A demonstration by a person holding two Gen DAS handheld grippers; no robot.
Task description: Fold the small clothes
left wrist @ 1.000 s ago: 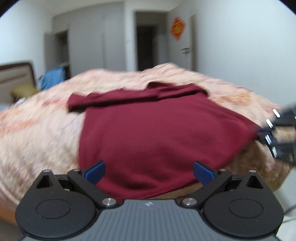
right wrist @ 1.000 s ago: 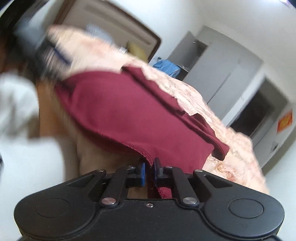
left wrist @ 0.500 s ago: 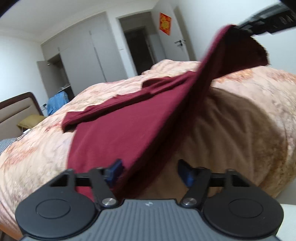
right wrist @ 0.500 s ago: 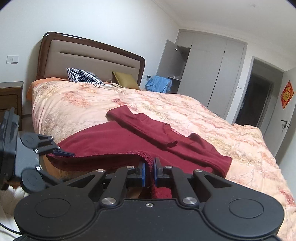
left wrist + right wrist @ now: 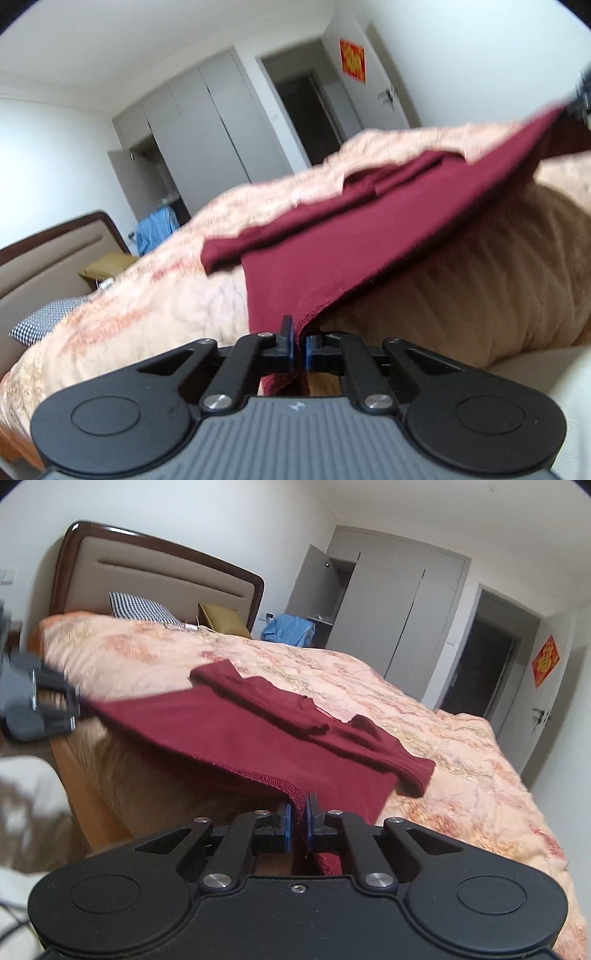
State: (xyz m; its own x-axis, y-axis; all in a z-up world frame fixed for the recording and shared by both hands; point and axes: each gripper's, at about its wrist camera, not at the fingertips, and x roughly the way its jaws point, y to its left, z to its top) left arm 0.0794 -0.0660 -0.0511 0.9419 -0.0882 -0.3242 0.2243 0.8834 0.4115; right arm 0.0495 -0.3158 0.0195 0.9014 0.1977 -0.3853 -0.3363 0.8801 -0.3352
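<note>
At the bottom centre of each wrist view we see blue-padded jaws clenched on the hem of the maroon shirt [image 5: 354, 236]. Our left gripper [image 5: 300, 347] has just been closing, the cloth between its pads; our right gripper [image 5: 299, 825] pinches the other hem corner. The shirt spreads across the peach bedspread [image 5: 461, 746], its near edge lifted off.
</note>
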